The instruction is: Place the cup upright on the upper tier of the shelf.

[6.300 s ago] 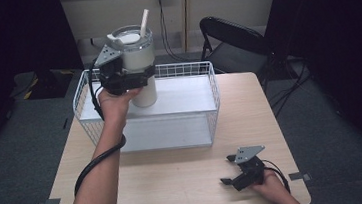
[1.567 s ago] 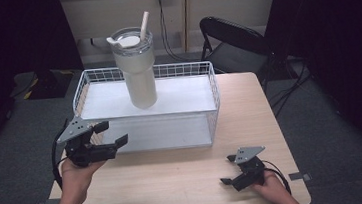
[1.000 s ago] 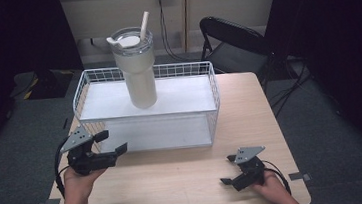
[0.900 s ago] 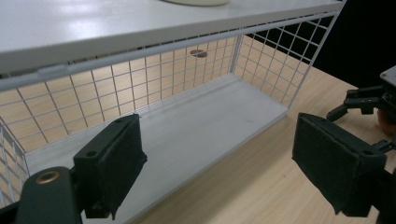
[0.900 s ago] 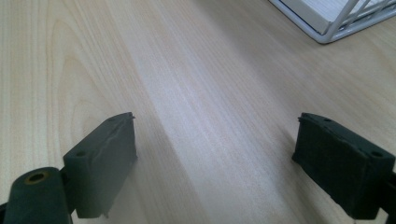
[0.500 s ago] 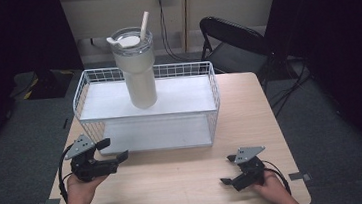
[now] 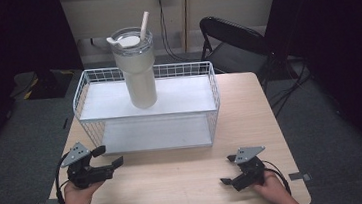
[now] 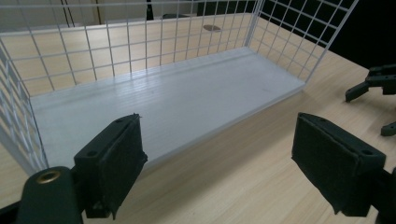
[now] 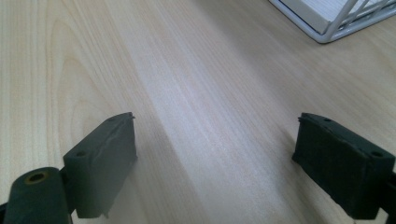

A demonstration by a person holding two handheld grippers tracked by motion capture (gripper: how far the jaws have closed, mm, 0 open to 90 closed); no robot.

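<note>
Since letting go of the tall cream plastic tumbler with clear lid and straw [image 7: 140, 81], has drawn the left claw [image 7: 110, 155] away from the white wire two-tier rack [image 7: 213, 94] and down to the lower left of the high view, low over the pale wooden surface [image 7: 177, 192]. Leaves the tumbler standing upright and alone on the rack's upper white shelf, in the upper middle of the frame, well apart from both claws. Shows the left claw spread wide with nothing between its black pads, pointing toward the rack's bare lower shelf [image 8: 163, 107] in the left gripper view. Keeps the right claw [image 7: 228, 170] parked at the lower right, exactly where it sat a few seconds back, likewise wide and holding nothing, with only wood grain between its pads [image 9: 102, 158] in the right gripper view and a rack corner at the upper right.

Reads as placement finished: tumbler delivered, grip released, hand retreated to rest. Suggests nothing left to do beyond holding still, provided the tall tumbler stays steady on that shelf.
</note>
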